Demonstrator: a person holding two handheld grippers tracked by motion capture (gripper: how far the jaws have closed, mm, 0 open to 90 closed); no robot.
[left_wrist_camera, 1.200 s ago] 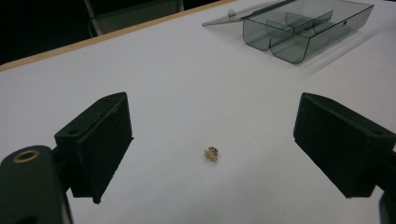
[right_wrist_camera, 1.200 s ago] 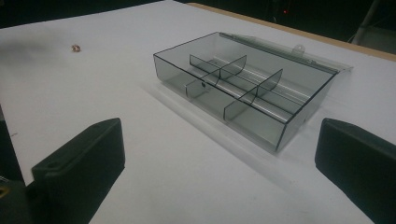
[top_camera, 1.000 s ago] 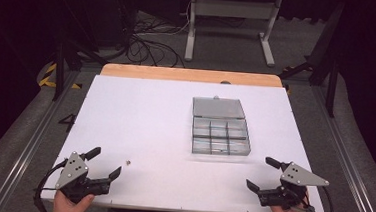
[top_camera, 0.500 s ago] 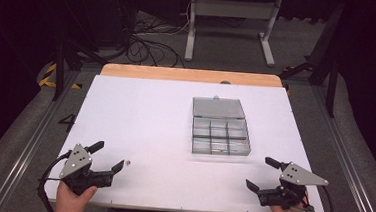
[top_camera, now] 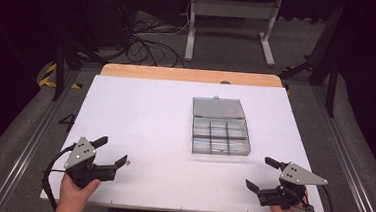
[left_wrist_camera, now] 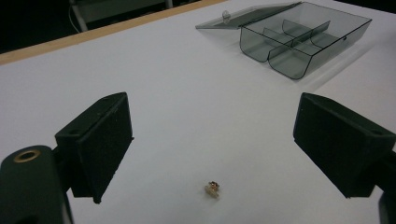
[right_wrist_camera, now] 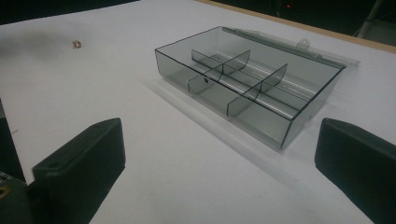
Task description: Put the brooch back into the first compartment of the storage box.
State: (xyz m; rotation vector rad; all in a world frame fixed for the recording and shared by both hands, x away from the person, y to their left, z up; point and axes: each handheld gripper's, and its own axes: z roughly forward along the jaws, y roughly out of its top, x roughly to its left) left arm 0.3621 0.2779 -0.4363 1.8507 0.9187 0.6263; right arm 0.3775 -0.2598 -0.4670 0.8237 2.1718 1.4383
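Left gripper (top_camera: pixel 112 153) is shifting rightward along the near edge of the table (top_camera: pixel 140 107), closing on the small brass nut (left_wrist_camera: pixel 211 188); a second ago it was sitting further left. Right gripper (top_camera: pixel 261 174) is holding the same spot near the box's front right corner, jaws spread and empty. Left jaws are also standing wide apart, straddling the nut, which is lying bare on the white surface well to the near left of the clear compartment box (top_camera: pixel 220 133). Box lid is lying open; its compartments are looking empty. Judging by this, nothing is picked yet: grasp, carry and drop all remain.
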